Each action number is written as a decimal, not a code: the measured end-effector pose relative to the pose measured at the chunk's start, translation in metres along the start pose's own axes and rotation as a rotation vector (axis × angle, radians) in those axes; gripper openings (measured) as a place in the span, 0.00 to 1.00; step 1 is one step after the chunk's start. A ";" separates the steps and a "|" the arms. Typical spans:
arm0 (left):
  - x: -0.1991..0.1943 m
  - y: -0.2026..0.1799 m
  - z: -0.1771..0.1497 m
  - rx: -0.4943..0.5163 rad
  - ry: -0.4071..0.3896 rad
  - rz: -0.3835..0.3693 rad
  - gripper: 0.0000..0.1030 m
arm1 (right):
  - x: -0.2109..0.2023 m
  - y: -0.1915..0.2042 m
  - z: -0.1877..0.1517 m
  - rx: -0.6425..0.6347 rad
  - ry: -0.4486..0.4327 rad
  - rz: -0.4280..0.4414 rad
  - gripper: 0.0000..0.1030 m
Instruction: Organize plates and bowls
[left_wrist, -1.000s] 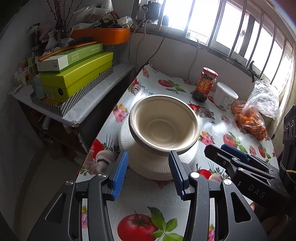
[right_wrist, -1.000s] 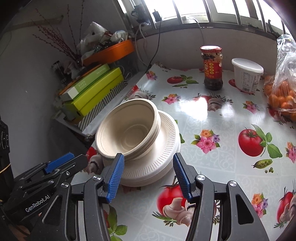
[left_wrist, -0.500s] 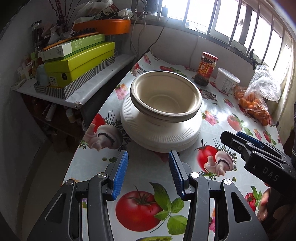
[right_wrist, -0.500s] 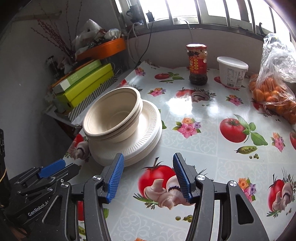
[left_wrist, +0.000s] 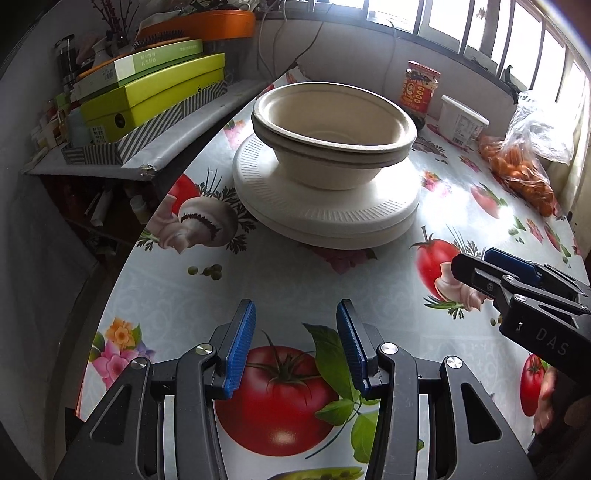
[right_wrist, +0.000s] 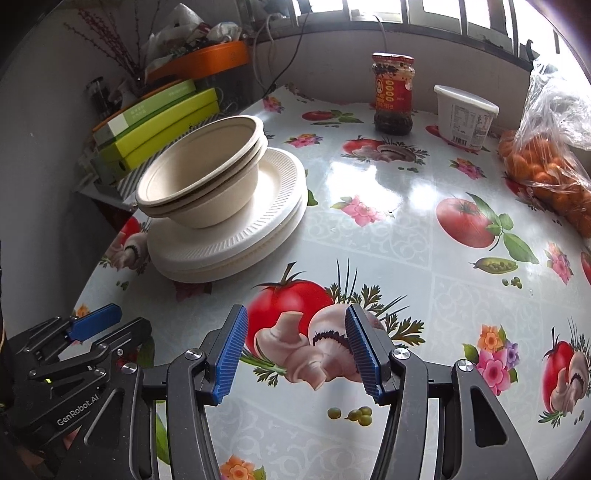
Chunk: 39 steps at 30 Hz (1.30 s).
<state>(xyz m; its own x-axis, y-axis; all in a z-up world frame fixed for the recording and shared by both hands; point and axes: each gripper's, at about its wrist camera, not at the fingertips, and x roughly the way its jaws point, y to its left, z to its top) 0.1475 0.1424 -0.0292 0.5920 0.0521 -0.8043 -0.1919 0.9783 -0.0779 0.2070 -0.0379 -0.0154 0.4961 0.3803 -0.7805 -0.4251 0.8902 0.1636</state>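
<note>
Nested beige paper bowls (left_wrist: 332, 125) (right_wrist: 201, 177) sit on a stack of white ribbed paper plates (left_wrist: 325, 218) (right_wrist: 255, 236) near the table's left edge. My left gripper (left_wrist: 295, 347) hangs open over the printed tablecloth, well short of the stack, nothing between its blue pads. My right gripper (right_wrist: 295, 350) is also open and empty, to the right of the stack and nearer than it. Each gripper shows in the other's view: the right one (left_wrist: 517, 280) at the right, the left one (right_wrist: 85, 332) at the lower left.
A red-labelled sauce jar (right_wrist: 392, 94), a white tub (right_wrist: 464, 116) and a bag of oranges (right_wrist: 546, 166) stand at the back right. Green boxes (left_wrist: 147, 96) lie on a side shelf left of the table edge (left_wrist: 122, 266). A hand (left_wrist: 550, 398) holds the right gripper.
Both grippers have pulled back and sunk away from the bowl-and-plate stack, which now lies farther off in both views. The stack has not moved. The jaws kept their width.
</note>
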 end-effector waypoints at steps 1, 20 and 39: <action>0.002 0.000 -0.001 0.002 0.005 -0.004 0.45 | 0.002 0.000 -0.001 -0.003 0.008 0.001 0.54; 0.006 -0.013 -0.005 0.070 -0.050 0.039 0.54 | 0.013 0.006 -0.008 -0.084 0.006 -0.058 0.55; 0.009 -0.016 -0.004 0.079 -0.043 0.029 0.67 | 0.016 0.010 -0.008 -0.114 0.012 -0.082 0.66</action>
<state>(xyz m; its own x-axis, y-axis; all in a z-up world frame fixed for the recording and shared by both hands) 0.1525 0.1266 -0.0372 0.6202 0.0875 -0.7796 -0.1478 0.9890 -0.0065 0.2043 -0.0245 -0.0315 0.5236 0.3036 -0.7961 -0.4668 0.8839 0.0301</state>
